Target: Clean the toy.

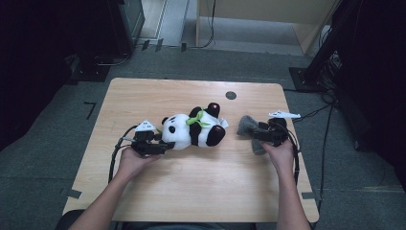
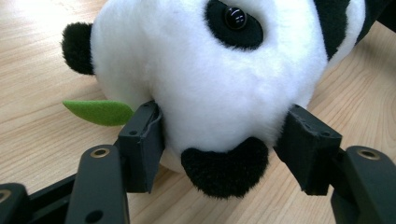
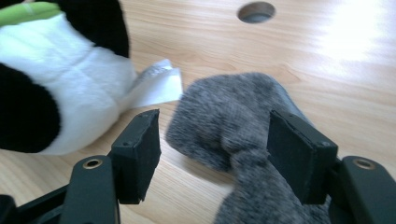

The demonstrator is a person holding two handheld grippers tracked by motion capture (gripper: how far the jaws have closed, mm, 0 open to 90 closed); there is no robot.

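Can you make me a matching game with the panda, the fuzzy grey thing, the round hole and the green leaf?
Things:
1. panda
2. grey fuzzy cloth
3. round hole
4. green leaf

Places:
A. between the jaws of the right gripper
B. in the tabletop, beyond the toys
C. head between the jaws of the left gripper
D. flat on the table beside the panda's head

Pairs: 1-C, 2-A, 3-B, 4-D

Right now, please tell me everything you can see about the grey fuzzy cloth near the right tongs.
The grey cloth looks like soft, fuzzy fleece, bunched and twisted into a narrow neck near its middle. It lies on the wooden table, to the right of the panda toy and apart from it. The right tongs stand around it: one pad is against its side, the other stands clear.
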